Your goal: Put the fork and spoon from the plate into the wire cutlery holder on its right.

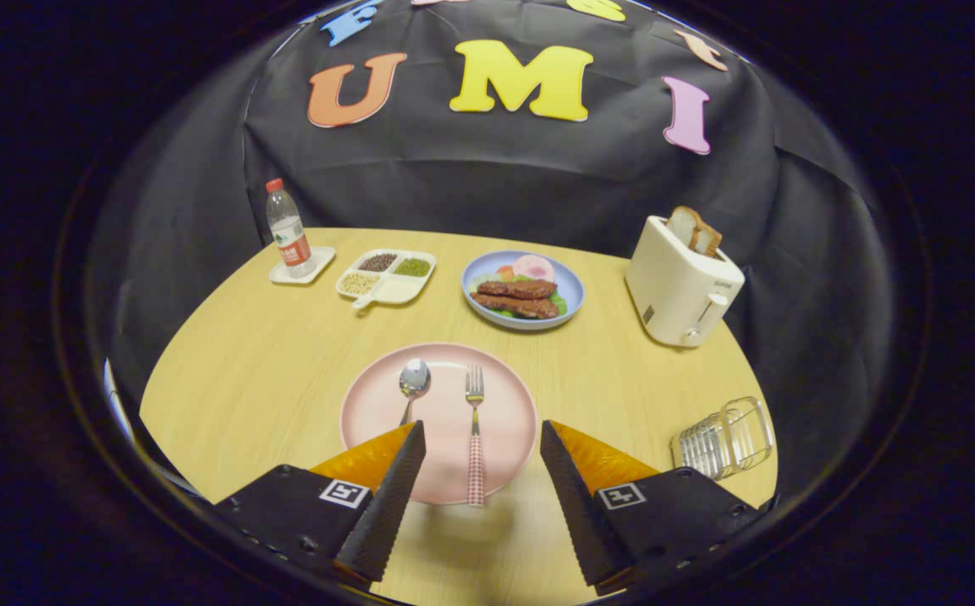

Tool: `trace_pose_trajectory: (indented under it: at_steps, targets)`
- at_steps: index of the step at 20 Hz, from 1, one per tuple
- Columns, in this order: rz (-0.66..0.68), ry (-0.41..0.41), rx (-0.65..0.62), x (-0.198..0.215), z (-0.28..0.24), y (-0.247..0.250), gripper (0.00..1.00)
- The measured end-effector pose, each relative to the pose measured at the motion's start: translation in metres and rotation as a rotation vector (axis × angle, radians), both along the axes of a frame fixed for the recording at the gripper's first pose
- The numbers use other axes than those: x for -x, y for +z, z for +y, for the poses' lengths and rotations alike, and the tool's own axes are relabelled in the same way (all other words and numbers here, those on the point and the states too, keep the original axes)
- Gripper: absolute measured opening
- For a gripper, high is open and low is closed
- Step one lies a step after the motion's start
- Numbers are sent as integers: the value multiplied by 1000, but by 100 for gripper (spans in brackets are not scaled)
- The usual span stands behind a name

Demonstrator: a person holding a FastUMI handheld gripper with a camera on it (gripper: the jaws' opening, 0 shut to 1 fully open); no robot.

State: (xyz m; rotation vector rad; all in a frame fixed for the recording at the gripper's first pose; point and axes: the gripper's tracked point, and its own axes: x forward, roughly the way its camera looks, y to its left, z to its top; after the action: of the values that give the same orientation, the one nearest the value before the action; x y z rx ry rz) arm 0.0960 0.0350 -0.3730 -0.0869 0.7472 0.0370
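Spread wide and holding nothing, the gripper [482, 450] hovers over the near edge of a pink plate [378, 412], one finger to each side of the fork's handle. Underneath is a pale wooden table [260, 379], backed by black cloth.

Between the fingers lies the fork [475, 438], its metal tines pointing away and its checked red-and-white handle running straight back past the plate's near rim. Beside it, ahead of the left finger, the spoon [412, 385] lies bowl-end away, handle slanting back toward that finger.

Just right of the right finger sits the wire cutlery holder [727, 438]. Beyond the plate are a bottle [288, 231], a divided dish [386, 278], a blue plate of food [567, 295] and a toaster [679, 290].
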Motion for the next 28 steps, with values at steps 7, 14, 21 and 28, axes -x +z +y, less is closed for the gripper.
trace_pose_trajectory:
  at_steps: [7, 14, 21, 28]
  targets:
    - [173, 5, -20, -23, 10, -72, 67]
    - [292, -77, -84, -26, 12, -99, 41]
    - [310, -73, -47, -24, 14, -97, 6]
    - [287, -80, -61, 2, -10, -47, 6]
